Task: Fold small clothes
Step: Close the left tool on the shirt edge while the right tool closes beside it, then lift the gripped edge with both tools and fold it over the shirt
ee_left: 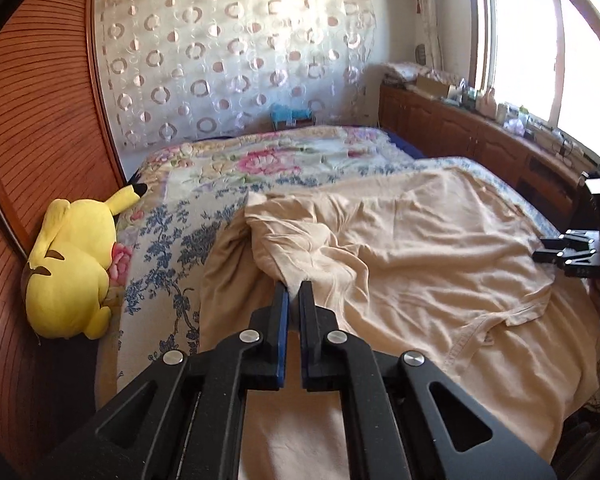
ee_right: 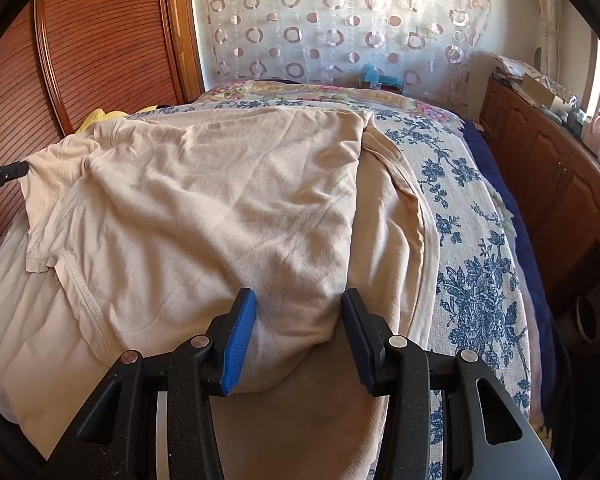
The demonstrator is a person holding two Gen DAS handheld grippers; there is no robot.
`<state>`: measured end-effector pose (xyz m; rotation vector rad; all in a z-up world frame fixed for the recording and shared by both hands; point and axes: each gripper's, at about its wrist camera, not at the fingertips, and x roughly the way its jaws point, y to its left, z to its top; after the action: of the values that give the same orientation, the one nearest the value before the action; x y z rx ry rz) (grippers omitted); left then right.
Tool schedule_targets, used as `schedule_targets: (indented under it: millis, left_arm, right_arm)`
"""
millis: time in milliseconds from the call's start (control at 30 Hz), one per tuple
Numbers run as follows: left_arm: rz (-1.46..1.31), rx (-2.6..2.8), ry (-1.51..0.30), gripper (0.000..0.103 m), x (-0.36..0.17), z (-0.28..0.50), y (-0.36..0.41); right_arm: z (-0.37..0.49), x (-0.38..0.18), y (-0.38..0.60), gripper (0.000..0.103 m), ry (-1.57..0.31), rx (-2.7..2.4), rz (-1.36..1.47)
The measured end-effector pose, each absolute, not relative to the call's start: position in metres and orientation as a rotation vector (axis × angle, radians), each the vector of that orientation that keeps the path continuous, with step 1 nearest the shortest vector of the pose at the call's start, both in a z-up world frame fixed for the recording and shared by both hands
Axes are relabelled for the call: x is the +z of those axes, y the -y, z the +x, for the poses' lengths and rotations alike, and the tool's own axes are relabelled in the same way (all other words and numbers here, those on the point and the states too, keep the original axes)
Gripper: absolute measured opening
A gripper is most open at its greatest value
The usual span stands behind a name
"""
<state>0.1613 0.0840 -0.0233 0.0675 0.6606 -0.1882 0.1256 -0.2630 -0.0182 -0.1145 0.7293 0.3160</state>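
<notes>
Now pinching a bunched fold of the beige shirt (ee_left: 400, 240) with the left gripper (ee_left: 294, 292); holding the right gripper (ee_right: 298, 308) spread wide, straddling its folded corner.

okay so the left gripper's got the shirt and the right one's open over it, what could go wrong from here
1. The left gripper pinches only a narrow bunched bit of the shirt; a pull may slip it free or drag the cloth askew.
2. The right gripper is open with cloth bulging between its fingers; closing there could catch several layers and spoil the fold.
3. The shirt lies wrinkled on the bedspread, so creases may get folded in.
</notes>
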Motion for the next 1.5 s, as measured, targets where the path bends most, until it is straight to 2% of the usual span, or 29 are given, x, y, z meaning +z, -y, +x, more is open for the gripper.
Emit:
schedule_targets:
  millis: [200, 233, 267, 300, 333, 367, 600, 900, 1233, 1500]
  left_arm:
    - [0.072, -0.2, -0.644, 0.005, -0.014, 0.147, -0.082]
    - [0.071, -0.198, -0.647, 0.005, -0.015, 0.148, -0.083]
    - [0.07, -0.194, -0.647, 0.005, -0.016, 0.148, -0.084]
    - [0.065, -0.19, -0.647, 0.005, -0.017, 0.147, -0.085]
    - [0.057, -0.188, -0.648, 0.005, -0.018, 0.147, -0.086]
    - [0.052, -0.186, -0.649, 0.005, -0.019, 0.147, -0.087]
    - [0.043, -0.203, -0.619, 0.005, -0.007, 0.133, -0.085]
    - [-0.019, -0.249, -0.555, 0.005, 0.017, 0.077, -0.091]
    - [-0.103, -0.233, -0.598, 0.005, 0.004, 0.03, -0.121]
    - [-0.087, -0.208, -0.552, 0.005, 0.029, 0.023, -0.133]
  right_arm:
    - [0.123, -0.018, 0.266, 0.046, -0.735, 0.345, -0.095]
    - [0.122, -0.018, 0.264, 0.04, -0.736, 0.346, -0.11]
    - [0.122, -0.018, 0.262, 0.028, -0.733, 0.343, -0.132]
    - [0.121, -0.017, 0.26, 0.022, -0.731, 0.339, -0.15]
    - [0.12, -0.017, 0.258, 0.011, -0.729, 0.342, -0.163]
    - [0.119, -0.016, 0.257, 0.006, -0.732, 0.353, -0.169]
    - [0.101, 0.01, 0.261, 0.004, -0.633, 0.394, -0.132]
    - [0.047, 0.049, 0.282, 0.004, -0.517, 0.443, -0.043]
    - [-0.031, 0.058, 0.311, 0.004, -0.52, 0.457, -0.058]
    - [-0.057, 0.085, 0.317, 0.004, -0.462, 0.487, -0.026]
